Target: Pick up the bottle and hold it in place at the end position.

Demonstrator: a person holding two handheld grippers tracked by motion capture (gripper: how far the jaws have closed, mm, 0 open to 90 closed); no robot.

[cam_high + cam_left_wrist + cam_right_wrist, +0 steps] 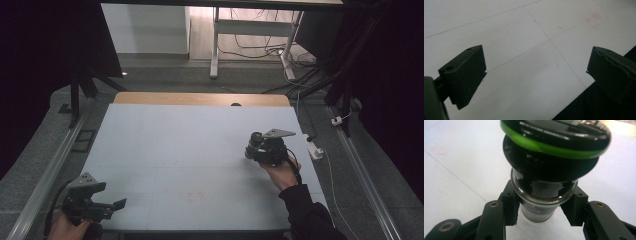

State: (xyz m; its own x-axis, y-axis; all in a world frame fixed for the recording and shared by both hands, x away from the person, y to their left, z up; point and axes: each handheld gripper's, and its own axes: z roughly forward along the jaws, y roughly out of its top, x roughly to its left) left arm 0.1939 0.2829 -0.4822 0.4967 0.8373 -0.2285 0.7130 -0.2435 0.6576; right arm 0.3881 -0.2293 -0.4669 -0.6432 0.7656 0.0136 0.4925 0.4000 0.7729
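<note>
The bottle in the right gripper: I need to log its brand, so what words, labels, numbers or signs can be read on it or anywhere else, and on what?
No text can be read.
Bottle with green-ringed black cap, clamped in the right gripper: a trace of print low on the glass, too blurred to read.
Table: faint red scribbles and thin pencil lines, no letters.
Left gripper: open, unmarked.

- Glass jar [537,195]: dark contents, black lid with a green ring [554,147]; clamped at its body, tilted, above the table's right side.
</note>
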